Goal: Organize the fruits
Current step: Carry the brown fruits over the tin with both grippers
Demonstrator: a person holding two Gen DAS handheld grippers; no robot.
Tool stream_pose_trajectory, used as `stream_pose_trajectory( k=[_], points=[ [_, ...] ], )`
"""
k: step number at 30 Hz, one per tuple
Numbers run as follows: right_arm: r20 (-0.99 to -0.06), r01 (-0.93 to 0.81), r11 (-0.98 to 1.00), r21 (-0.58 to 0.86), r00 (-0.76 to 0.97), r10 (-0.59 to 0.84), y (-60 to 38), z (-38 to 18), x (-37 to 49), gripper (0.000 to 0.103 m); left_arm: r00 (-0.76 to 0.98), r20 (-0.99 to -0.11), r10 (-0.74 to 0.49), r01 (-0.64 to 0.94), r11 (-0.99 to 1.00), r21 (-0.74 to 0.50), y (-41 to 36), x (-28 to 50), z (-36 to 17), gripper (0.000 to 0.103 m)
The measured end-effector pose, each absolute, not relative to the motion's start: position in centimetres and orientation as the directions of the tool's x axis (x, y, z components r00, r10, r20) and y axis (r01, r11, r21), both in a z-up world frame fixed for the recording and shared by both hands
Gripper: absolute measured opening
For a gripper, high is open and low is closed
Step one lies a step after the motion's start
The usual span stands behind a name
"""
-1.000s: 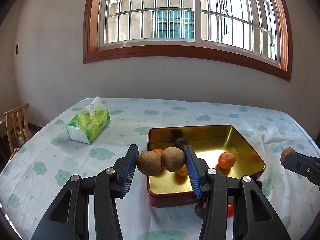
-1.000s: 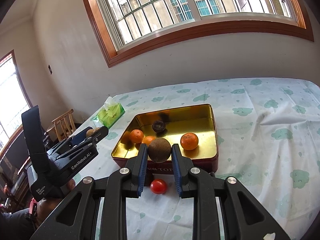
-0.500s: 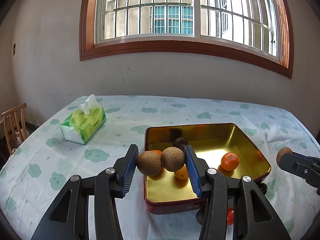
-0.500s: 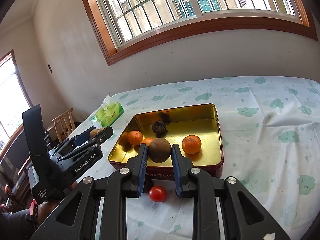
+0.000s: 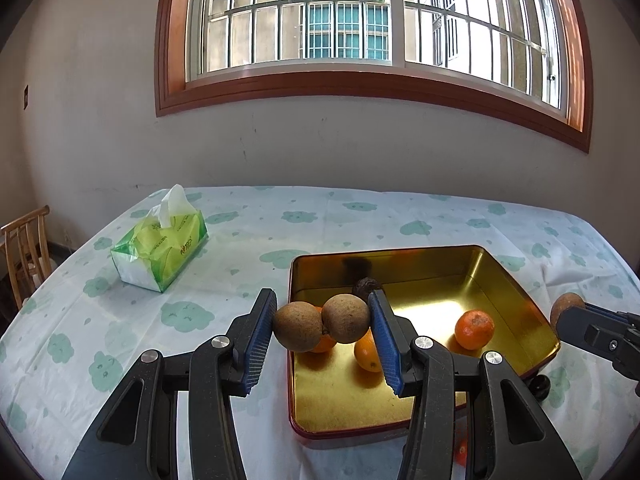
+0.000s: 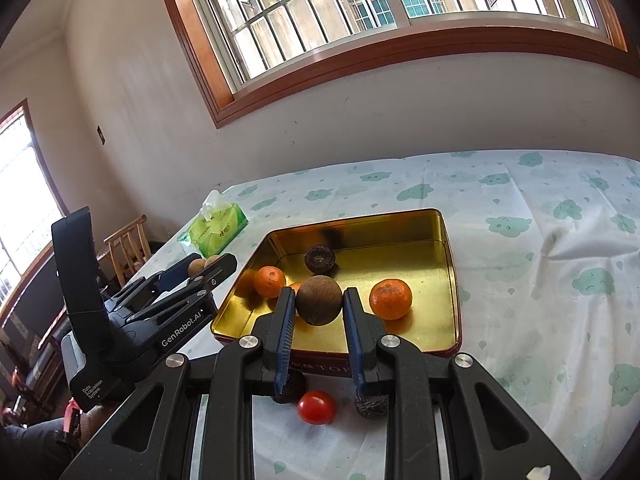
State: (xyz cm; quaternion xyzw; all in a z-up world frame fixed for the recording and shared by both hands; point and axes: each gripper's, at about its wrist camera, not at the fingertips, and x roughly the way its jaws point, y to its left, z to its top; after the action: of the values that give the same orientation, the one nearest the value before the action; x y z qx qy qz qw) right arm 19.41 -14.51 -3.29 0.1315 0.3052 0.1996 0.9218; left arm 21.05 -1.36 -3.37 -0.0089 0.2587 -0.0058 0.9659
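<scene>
My left gripper (image 5: 322,324) is shut on two round brown fruits (image 5: 346,319) held side by side above the near left corner of a gold tin tray (image 5: 516,292). My right gripper (image 6: 318,306) is shut on one brown fruit (image 6: 319,299) above the tray's near edge (image 6: 450,264). In the tray lie oranges (image 6: 391,298) (image 6: 270,281) and a dark wrinkled fruit (image 6: 320,258). A red tomato (image 6: 316,407) and two dark fruits (image 6: 370,406) lie on the cloth in front of the tray. The left gripper also shows in the right wrist view (image 6: 204,266).
A green tissue pack (image 5: 162,250) stands on the table's far left. A wooden chair (image 5: 24,248) is beyond the left edge. The table has a white cloth with green prints (image 5: 360,216). A wall and a barred window are behind.
Both grippers have moved forward and a little lower toward the tray, with their fruits still held. The tray looks nearer in both views.
</scene>
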Motion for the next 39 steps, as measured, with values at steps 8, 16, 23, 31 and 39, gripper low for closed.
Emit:
stream_pose_trajectory(
  k=[8, 16, 23, 31, 39],
  points=[
    [-0.522, -0.292, 0.883, 0.367, 0.721, 0.455, -14.1, -4.1, 20.8, 0.022, 0.861, -0.508, -0.016, 0.009, 1.0, -0.017, -1.3, 22.1, -4.0, 0.048],
    [-0.527, -0.29, 0.883, 0.369, 0.718, 0.456, -14.1, -4.6, 21.5, 0.022, 0.859, -0.512, -0.019, 0.013, 1.0, -0.015, -1.4, 22.9, -4.4, 0.048],
    [-0.53, -0.293, 0.882, 0.368, 0.714, 0.458, -13.8, -4.9, 22.1, 0.022, 0.858, -0.513, -0.018, 0.012, 1.0, -0.015, -1.3, 23.4, -4.5, 0.048],
    [-0.534, -0.294, 0.881, 0.372, 0.708, 0.462, -13.7, -5.3, 22.9, 0.022, 0.856, -0.516, -0.018, 0.012, 1.0, -0.015, -1.2, 23.8, -4.7, 0.048],
    [-0.537, -0.292, 0.88, 0.375, 0.705, 0.463, -13.6, -5.6, 23.3, 0.022, 0.854, -0.52, -0.021, 0.01, 1.0, -0.023, -0.9, 24.3, -5.1, 0.048]
  ],
)
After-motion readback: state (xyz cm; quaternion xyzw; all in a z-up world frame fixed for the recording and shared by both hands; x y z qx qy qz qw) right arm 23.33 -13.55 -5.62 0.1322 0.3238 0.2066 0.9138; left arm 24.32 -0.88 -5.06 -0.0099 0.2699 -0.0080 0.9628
